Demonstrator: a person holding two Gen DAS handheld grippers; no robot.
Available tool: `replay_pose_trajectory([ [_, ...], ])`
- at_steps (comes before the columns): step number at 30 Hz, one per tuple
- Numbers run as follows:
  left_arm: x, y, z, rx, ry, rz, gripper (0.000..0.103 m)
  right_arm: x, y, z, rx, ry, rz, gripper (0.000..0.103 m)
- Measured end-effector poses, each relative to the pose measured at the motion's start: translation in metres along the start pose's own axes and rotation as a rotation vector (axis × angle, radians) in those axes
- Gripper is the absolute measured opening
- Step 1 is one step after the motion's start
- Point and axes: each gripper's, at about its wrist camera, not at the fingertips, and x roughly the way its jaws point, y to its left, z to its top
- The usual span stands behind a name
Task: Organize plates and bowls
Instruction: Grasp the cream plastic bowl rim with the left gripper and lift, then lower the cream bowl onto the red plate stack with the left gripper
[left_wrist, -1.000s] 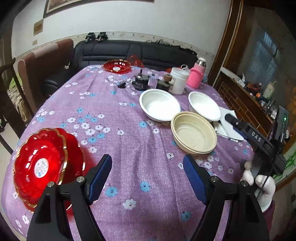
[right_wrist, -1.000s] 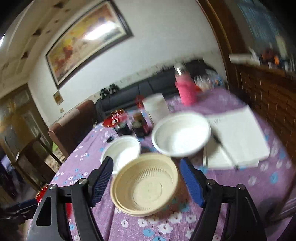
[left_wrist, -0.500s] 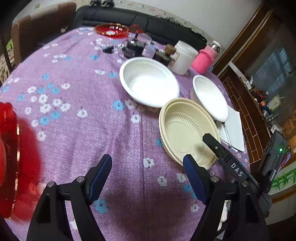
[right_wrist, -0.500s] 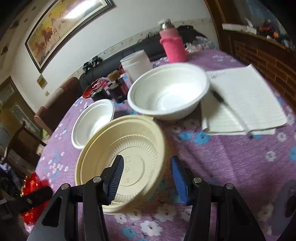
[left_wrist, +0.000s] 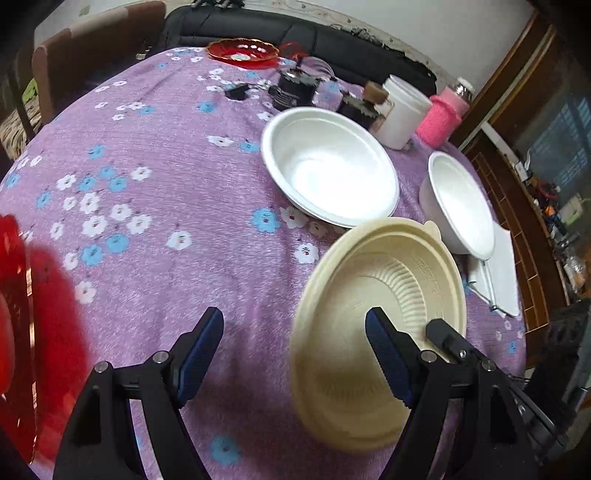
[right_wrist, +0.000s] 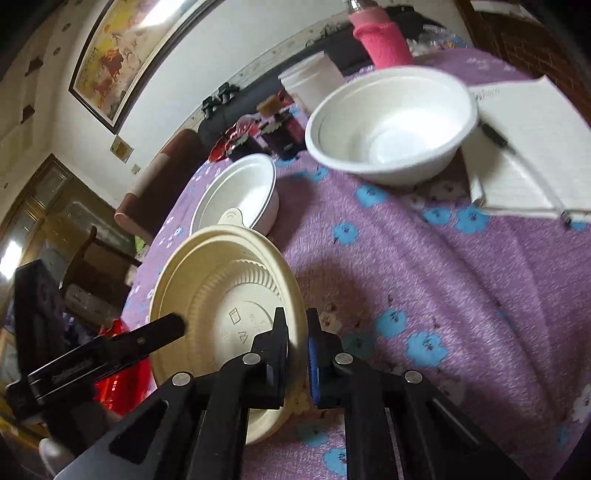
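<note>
The right gripper (right_wrist: 297, 343) is found clamped on the near rim of the beige ribbed bowl (right_wrist: 225, 314), one finger inside the wall and one outside. The bowl is tilted up on edge, its opening turned toward the left side; whether its lower edge touches the purple floral tablecloth (right_wrist: 443, 280) cannot be told. The left gripper (left_wrist: 295, 350) is seen with its jaws spread wide and holding nothing, the same beige bowl (left_wrist: 376, 317) lying just ahead and to its right, overlapped by its right finger in the view. The large white bowl (right_wrist: 236, 195) is found directly beyond the beige one along the right gripper's line, the two rims nearly meeting; it is judged the probable nesting target, reached by carrying the held bowl forward and levelling it. The deeper white bowl (right_wrist: 391, 125) stands farther off, to the right, beside a notepad (right_wrist: 524, 147). Red plates (left_wrist: 14, 314) lie at the left edge, well apart.
</note>
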Motion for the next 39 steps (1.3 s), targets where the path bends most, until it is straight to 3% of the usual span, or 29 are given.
replay_pose_trajectory([
  [3, 0.009, -0.014, -0.001, 0.051, 0.01, 0.004, 0.077, 0.001, -0.002, -0.001, 0.003, 0.005, -0.001, 0.01],
  [6, 0.01, -0.028, -0.007, 0.134, 0.002, 0.05, 0.025, 0.0, -0.002, 0.0, 0.003, 0.002, -0.01, 0.011],
  [7, 0.007, -0.03, -0.008, 0.161, -0.018, 0.091, 0.014, -0.001, -0.004, 0.0, -0.003, -0.006, -0.034, 0.011],
  [12, -0.008, -0.024, -0.011, 0.146, -0.047, 0.084, 0.011, -0.002, -0.007, 0.0, 0.009, 0.004, 0.015, 0.011],
  [23, -0.08, -0.004, -0.032, 0.143, -0.151, 0.097, 0.012, -0.017, 0.035, -0.018, -0.057, -0.052, 0.154, 0.012],
  [27, -0.123, 0.021, -0.035, 0.123, -0.225, 0.096, 0.015, -0.029, 0.078, -0.032, -0.065, -0.071, 0.174, 0.012],
  [31, -0.156, 0.06, -0.038, 0.075, -0.269, 0.109, 0.022, -0.028, 0.141, -0.043, -0.163, -0.06, 0.158, 0.012],
  [39, -0.202, 0.162, -0.04, -0.092, -0.315, 0.15, 0.022, 0.018, 0.251, -0.063, -0.314, 0.029, 0.16, 0.013],
])
